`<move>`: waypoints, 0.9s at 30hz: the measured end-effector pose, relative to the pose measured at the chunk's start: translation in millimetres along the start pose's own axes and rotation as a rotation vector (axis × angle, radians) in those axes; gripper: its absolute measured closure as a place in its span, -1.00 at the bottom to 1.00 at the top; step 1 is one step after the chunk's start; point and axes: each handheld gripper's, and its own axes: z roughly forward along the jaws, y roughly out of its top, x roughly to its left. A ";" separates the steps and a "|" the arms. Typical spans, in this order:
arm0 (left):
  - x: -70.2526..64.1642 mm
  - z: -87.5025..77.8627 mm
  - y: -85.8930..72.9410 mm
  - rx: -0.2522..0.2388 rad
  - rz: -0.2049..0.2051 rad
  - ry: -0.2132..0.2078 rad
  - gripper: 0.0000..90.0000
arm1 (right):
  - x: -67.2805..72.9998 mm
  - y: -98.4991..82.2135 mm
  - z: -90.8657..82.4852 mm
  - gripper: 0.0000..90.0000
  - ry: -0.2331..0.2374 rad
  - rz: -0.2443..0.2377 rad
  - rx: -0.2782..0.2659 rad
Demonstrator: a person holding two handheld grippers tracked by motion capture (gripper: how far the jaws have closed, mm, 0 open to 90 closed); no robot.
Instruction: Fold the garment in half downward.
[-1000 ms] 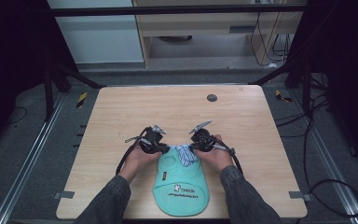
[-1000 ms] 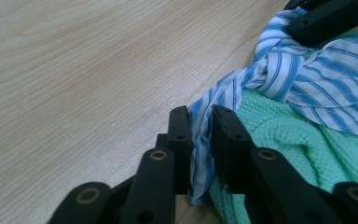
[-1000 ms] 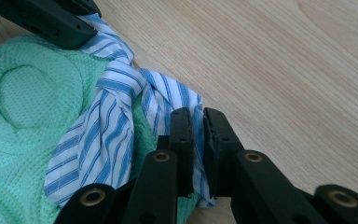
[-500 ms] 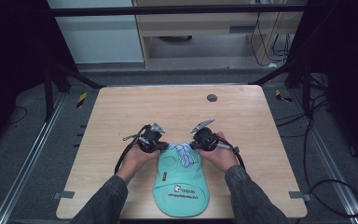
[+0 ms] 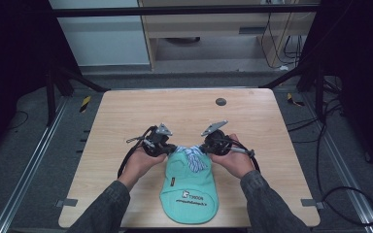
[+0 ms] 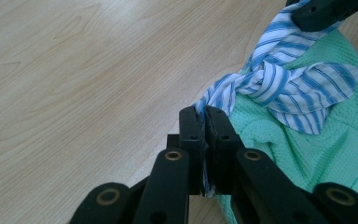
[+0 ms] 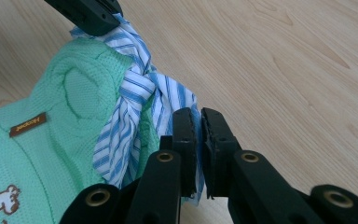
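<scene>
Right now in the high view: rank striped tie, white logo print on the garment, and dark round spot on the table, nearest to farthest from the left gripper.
From the left gripper:
1. striped tie, clamped at the garment's top, beside the jaws.
2. white logo print, lower on the green garment, toward the person.
3. dark round spot, far side of the table.

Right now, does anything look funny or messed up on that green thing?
Nothing looks torn or spilled. The green garment lies flat on the table. Its blue-and-white striped collar is tied in a knot, bunching the cloth there. The left gripper and right gripper each pinch the collar's edge.
</scene>
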 end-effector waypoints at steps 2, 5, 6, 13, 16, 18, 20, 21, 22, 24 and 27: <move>-0.8 -1.8 1.9 -0.002 0.005 0.001 0.92 | 0.1 0.4 -2.5 0.88 0.002 -0.006 -0.001; -1.1 -5.4 5.9 -0.002 0.015 -0.001 0.93 | -0.5 2.6 -7.3 0.88 0.004 -0.011 -0.009; -1.3 -6.5 7.2 -0.006 0.018 0.000 0.92 | -1.1 3.6 -9.3 0.88 0.004 -0.014 -0.010; -0.3 -10.7 12.0 -0.015 0.023 -0.012 0.92 | -5.7 7.9 -18.5 0.88 0.014 -0.025 -0.024; 0.1 -12.1 15.2 -0.021 0.025 -0.009 0.92 | -6.3 9.1 -18.8 0.88 0.007 -0.024 -0.028; 0.4 -12.9 16.2 -0.020 0.028 -0.008 0.92 | -7.4 10.4 -19.8 0.88 0.004 -0.030 -0.034; 2.2 -15.2 17.7 -0.023 0.027 -0.006 0.92 | -7.9 11.3 -21.1 0.88 0.003 -0.030 -0.034; 2.8 -15.8 18.3 -0.029 0.025 -0.005 0.92 | -8.1 11.7 -21.2 0.88 0.005 -0.030 -0.038; 3.0 -16.3 18.9 -0.029 0.025 -0.004 0.92 | -8.2 12.5 -22.1 0.88 0.005 -0.032 -0.037; 3.6 -17.9 20.3 -0.029 0.027 -0.001 0.92 | -8.5 14.2 -23.1 0.88 0.006 -0.037 -0.045; 3.7 -19.5 23.0 -0.033 0.034 0.002 0.92 | -8.6 16.5 -25.5 0.88 0.002 -0.043 -0.047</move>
